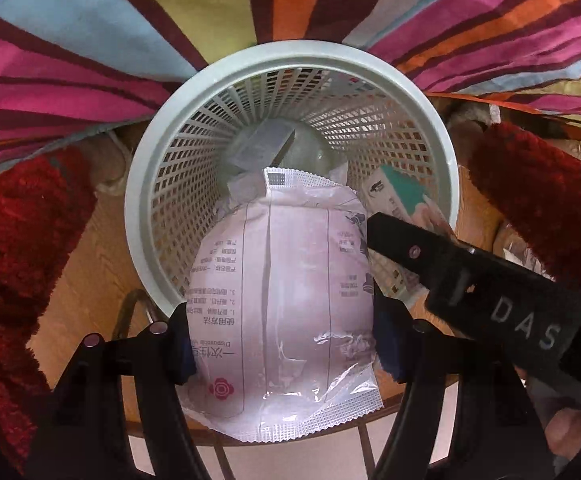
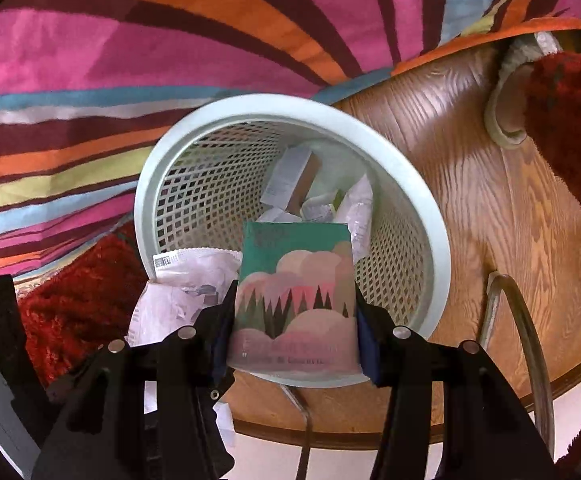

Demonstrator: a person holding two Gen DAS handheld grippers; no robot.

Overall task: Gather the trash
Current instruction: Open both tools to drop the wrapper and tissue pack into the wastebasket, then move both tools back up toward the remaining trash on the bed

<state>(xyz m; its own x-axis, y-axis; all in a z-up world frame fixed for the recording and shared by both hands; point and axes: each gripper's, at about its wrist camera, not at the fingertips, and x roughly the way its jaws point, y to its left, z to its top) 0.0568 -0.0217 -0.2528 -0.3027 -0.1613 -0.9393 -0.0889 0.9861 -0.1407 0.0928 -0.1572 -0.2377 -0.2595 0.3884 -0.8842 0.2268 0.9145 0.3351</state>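
Plastic wrapping dominated the left wrist view: the left tool (image 1: 284, 344) held a white sealed packet (image 1: 278, 292) between its pads, the packet's far end reaching over the rim of the pale mesh bin (image 1: 146, 168), which stood on the wooden floor (image 1: 102, 264) beside a striped rug (image 1: 70, 56). From the right wrist view, the right tool (image 2: 292, 332) was clamped narrow on a green-and-pink tissue pack (image 2: 296, 280) poised above the bin's near rim, with boxes and wrappers (image 2: 294, 184) lying at the bin's bottom.
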